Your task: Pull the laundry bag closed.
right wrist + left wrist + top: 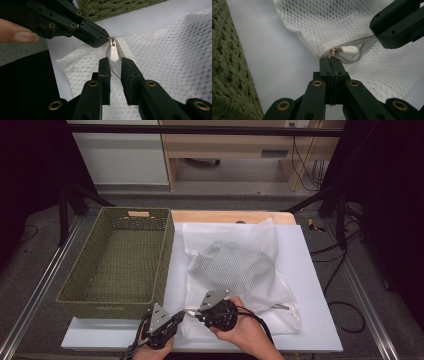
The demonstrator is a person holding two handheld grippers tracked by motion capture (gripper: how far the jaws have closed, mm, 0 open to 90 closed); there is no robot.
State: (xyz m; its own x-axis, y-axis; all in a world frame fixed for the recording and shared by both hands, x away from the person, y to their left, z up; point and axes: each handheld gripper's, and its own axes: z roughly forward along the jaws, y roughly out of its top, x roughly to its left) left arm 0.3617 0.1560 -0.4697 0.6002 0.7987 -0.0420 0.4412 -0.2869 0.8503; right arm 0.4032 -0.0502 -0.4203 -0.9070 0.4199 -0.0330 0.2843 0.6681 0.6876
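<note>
From above I see the white mesh laundry bag (235,270) lying on the white bench (320,310), right of the green woven basket (120,260), with both my hands at its near left corner; a dark garment (240,262) shows through the mesh there. My left hand-held gripper (331,60) view brings out what the high view is too small to tell: its jaws are clenched flat together on the bag's zipper end, just short of the metal slider (335,51). My right hand-held gripper (115,62) view shows the white zipper pull (113,53) lying between its two jaws, which stand a narrow gap apart; whether the pads press on it I cannot tell.
</note>
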